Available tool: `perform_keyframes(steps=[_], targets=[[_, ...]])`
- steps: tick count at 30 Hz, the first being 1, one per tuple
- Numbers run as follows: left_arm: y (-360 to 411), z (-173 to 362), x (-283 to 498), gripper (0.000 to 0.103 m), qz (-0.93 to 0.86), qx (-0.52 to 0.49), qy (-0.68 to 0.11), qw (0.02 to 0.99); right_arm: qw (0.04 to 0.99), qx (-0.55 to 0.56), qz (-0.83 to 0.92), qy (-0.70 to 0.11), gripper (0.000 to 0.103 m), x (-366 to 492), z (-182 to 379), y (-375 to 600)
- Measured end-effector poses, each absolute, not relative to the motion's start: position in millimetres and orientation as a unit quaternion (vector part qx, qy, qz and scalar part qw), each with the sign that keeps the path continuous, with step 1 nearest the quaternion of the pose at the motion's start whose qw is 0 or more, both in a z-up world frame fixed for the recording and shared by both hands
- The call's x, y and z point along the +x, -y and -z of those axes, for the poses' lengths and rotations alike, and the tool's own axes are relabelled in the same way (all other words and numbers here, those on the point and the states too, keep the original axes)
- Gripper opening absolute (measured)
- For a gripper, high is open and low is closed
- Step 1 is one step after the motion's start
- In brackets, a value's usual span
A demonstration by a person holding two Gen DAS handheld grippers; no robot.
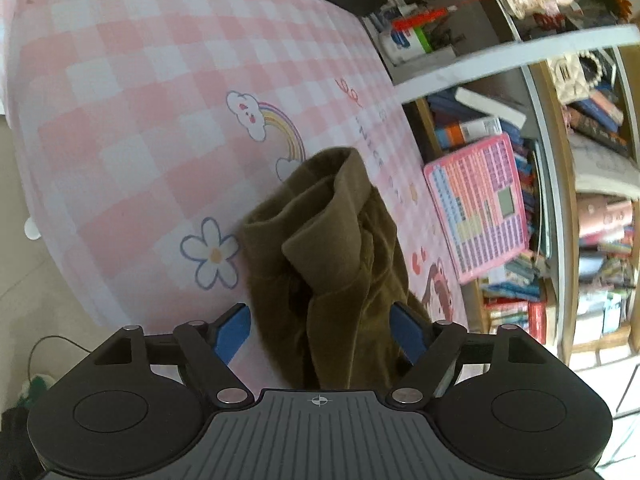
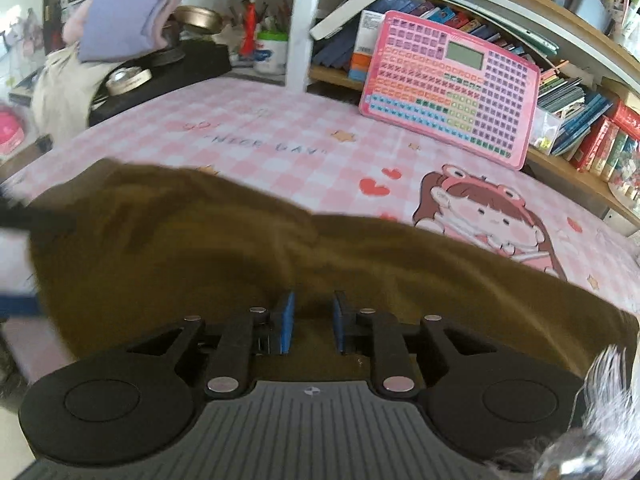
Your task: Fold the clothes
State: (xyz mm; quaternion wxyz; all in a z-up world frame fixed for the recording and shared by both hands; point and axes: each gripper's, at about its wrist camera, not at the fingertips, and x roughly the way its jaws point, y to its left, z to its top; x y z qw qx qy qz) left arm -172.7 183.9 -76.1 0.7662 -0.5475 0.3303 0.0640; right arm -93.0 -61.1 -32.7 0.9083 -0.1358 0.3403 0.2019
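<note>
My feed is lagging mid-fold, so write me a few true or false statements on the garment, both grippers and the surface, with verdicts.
1. The garment is olive-brown. True.
2. The left gripper is clamped shut on it. False: its jaws stand wide apart, cloth between them.
3. The pink-checked cloth shows a rainbow print. True.
4. The pink keypad toy lies flat on the garment. False: it leans against the bookshelf.
5. The right gripper has garment cloth between its fingers. True.

The pink checked tabletop (image 1: 140, 120) lies open leftward (the pink keyboard toy (image 2: 452, 92) and bookshelf (image 2: 580, 128) wall the back).
</note>
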Motion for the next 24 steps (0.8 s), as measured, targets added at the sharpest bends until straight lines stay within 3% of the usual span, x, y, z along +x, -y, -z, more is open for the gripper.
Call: perform_keyframes(steps=[6, 15, 17, 19, 20, 24], targets=[[-181, 74, -163, 0.079, -0.082, -0.545, -0.323, 0.769, 0.896, -0.163, -0.209, -0.357, 0.020, -119, 41, 57], [-174, 72, -167, 0.064, -0.108, -0.535, -0.314, 0.777, 0.886, -0.180, -0.241, -0.354, 0.026, -148, 37, 57], [-174, 74, -169, 0.056, -0.113, -0.541, -0.310, 0.774, 0.880, -0.196, -0.253, -0.351, 0.026, -158, 42, 54], [-174, 78, -169, 0.038, -0.122, -0.541, -0.312, 0.772, 0.880, -0.204, -0.255, -0.345, 0.026, -161, 43, 52], [-175, 80, -168, 0.024, -0.124, -0.542, -0.314, 0.770, 0.880, -0.202, -0.256, -0.346, 0.026, -160, 44, 52], [-170, 76, -166, 0.015, -0.117, -0.530, -0.304, 0.783, 0.880, -0.183, -0.266, -0.349, 0.026, -157, 44, 59]])
